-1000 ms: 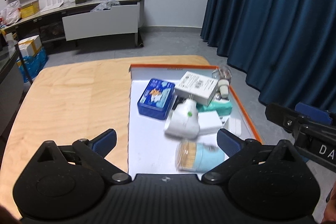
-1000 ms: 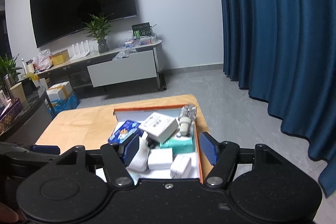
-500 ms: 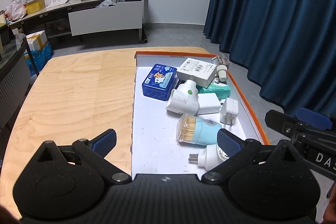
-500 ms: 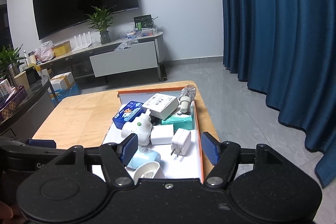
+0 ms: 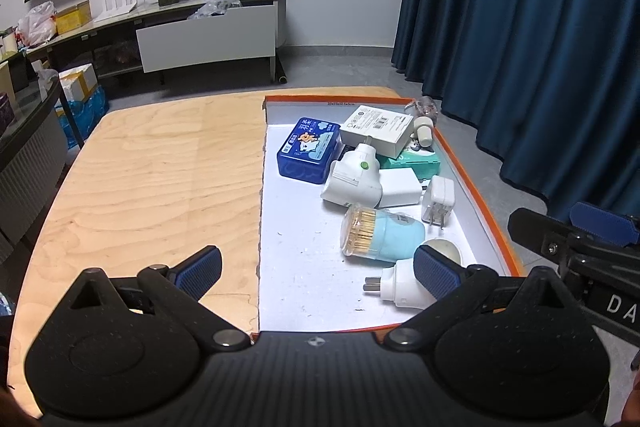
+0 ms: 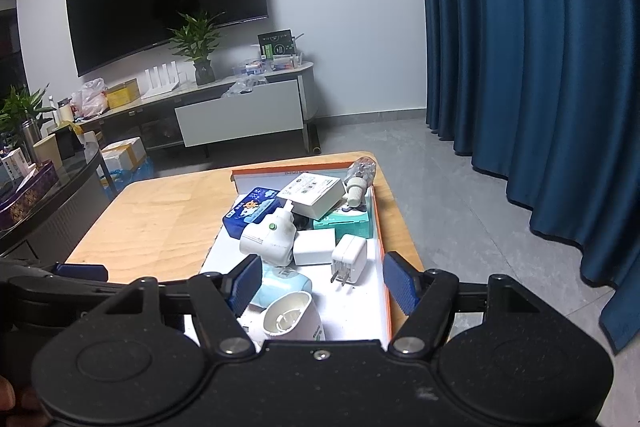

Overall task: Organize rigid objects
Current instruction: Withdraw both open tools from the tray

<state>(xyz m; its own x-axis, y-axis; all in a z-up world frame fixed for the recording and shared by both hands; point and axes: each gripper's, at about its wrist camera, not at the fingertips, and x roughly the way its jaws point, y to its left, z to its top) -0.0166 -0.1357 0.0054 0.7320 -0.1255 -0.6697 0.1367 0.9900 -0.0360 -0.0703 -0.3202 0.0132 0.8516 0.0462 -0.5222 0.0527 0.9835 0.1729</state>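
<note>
An orange-rimmed tray (image 5: 482,205) with a white floor lies on the right of a wooden table (image 5: 160,187). In it are a blue tin (image 5: 308,151), a white box (image 5: 378,129), a teal box (image 5: 414,159), a white plug-in device (image 5: 354,177), a white charger (image 5: 438,203), a pale blue toothpick jar (image 5: 382,235) and a white plug (image 5: 402,289). My left gripper (image 5: 318,271) hangs open over the tray's near end, its right finger in front of the white plug. My right gripper (image 6: 322,285) is open above the toothpick jar (image 6: 286,283) and charger (image 6: 350,259), holding nothing.
A small clear bottle (image 5: 425,125) leans at the tray's far right corner. The table's left half is bare wood. Blue curtains (image 5: 520,47) hang to the right. A TV cabinet (image 5: 208,35) with a plant stands behind the table.
Both grippers have drawn back toward the near end of the tray, so the white plug and more of the tray floor have come into view. The objects themselves lie as before.
</note>
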